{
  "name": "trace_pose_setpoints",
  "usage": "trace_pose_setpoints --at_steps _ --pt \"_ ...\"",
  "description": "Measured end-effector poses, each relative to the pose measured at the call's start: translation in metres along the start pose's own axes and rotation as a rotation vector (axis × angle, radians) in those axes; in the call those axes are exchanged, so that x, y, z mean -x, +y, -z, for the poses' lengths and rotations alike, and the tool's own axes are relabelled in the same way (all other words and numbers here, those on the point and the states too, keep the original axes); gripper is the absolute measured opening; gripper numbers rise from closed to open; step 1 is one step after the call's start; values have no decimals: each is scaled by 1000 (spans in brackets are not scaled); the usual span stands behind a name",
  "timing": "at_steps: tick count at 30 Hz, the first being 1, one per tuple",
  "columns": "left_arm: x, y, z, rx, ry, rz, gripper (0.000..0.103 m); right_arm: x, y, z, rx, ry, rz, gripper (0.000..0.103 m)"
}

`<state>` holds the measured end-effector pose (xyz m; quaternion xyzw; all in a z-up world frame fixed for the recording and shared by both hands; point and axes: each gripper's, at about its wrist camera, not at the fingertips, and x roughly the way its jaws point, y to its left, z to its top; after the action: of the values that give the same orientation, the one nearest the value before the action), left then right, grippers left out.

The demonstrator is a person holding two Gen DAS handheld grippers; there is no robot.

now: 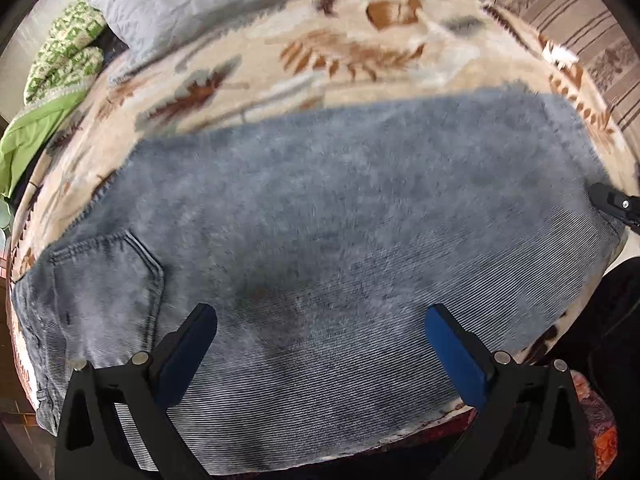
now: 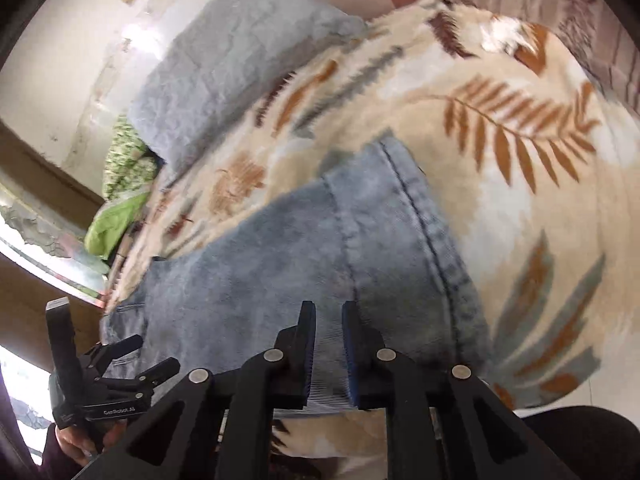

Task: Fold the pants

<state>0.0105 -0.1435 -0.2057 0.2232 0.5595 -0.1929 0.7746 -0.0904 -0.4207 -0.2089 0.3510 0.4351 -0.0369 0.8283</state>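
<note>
Faded blue corduroy pants (image 1: 340, 216) lie flat across a plush leaf-print blanket (image 1: 360, 52) (back pocket at left). Left tongs (image 1: 320, 320) gape wide above the ribbed cloth. Right tongs (image 2: 328, 320) pinch the hem, seen only in the right view.

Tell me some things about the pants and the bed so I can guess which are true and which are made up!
1. The pants are blue-grey and lie on a leaf-patterned blanket. True.
2. The left tool is squeezing the pants tight. False: its fingers stand wide apart above the cloth.
3. The right tool has its fingers nearly together over the near edge of the pants, with ribbed cloth showing between them. True.
4. A back pocket shows on the pants. True.
5. The pillow at the far end of the bed is bright red. False: it is pale grey-blue.
6. The pants are rolled into a ball. False: they lie spread flat.
</note>
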Motion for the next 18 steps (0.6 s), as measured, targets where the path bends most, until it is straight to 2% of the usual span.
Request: trace_pose_setpoints --at_steps 3,7,10,11,13,14,15,18 --pt "-4 7 2 24 -2 47 103 -12 -12 0 -56 80 -22 15" --pt "-3 9 1 3 -11 57 103 7 -17 -2 -71 39 -55 16" --pt "-5 9 3 -8 -32 62 103 23 -30 1 -130 3 -159 17" --pt "-5 10 3 -13 -38 62 103 26 -33 2 -145 -5 -171 20" --pt "-5 10 3 -20 -45 63 103 34 -40 8 -165 -20 -157 34" --pt "-6 9 3 -24 -47 65 103 36 -43 11 -181 -21 -155 52" --pt "-6 9 4 -29 -49 69 103 39 -47 15 -208 -23 -168 61" --pt "-7 10 3 -41 -58 82 103 45 -58 28 -278 -17 -219 61"
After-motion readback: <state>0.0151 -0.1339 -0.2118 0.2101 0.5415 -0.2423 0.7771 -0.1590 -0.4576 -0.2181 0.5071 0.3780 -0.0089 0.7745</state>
